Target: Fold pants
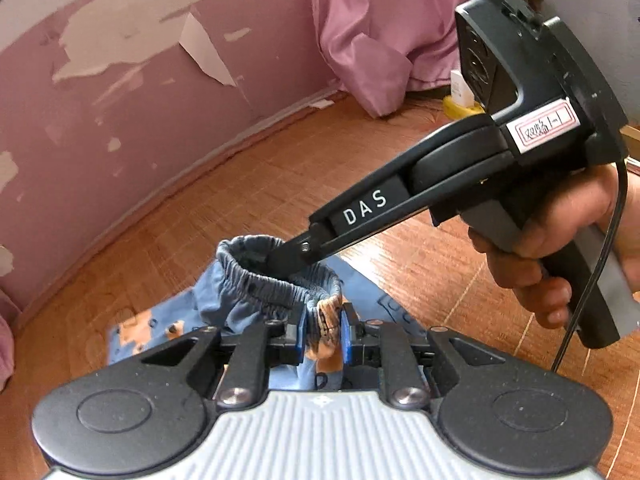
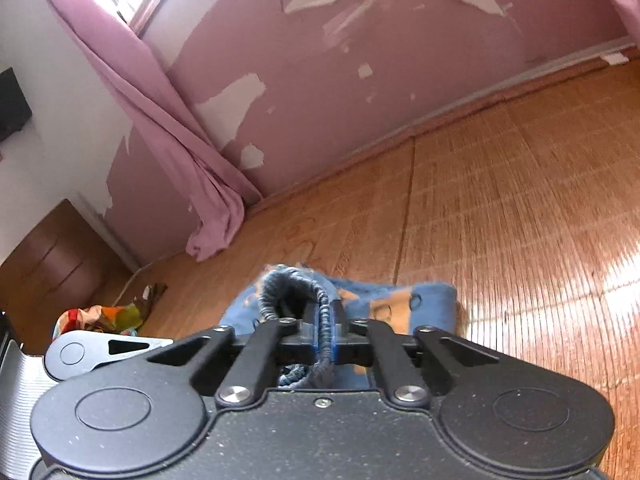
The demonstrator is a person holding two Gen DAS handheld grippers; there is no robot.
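Small blue pants (image 1: 240, 308) with orange patches lie on a bamboo mat (image 1: 280, 184); their elastic waistband (image 1: 272, 280) is lifted and stands open as a ring. My left gripper (image 1: 322, 330) is shut on the near side of the waistband, orange-printed cloth pinched between its blue pads. My right gripper (image 1: 280, 258) comes in from the right, held by a hand (image 1: 560, 248), its tips closed on the far side of the band. In the right wrist view the right gripper (image 2: 326, 334) is shut on the gathered waistband (image 2: 296, 288), with the pants (image 2: 404, 304) spread beyond.
A pink wall (image 1: 120, 120) with peeling paint borders the mat. Pink curtains (image 1: 380, 32) hang at the back, and another curtain (image 2: 168, 128) reaches the mat's left corner. A colourful cloth (image 2: 104, 316) lies by a wooden cabinet (image 2: 56, 264). A yellow item (image 1: 460, 106) sits far right.
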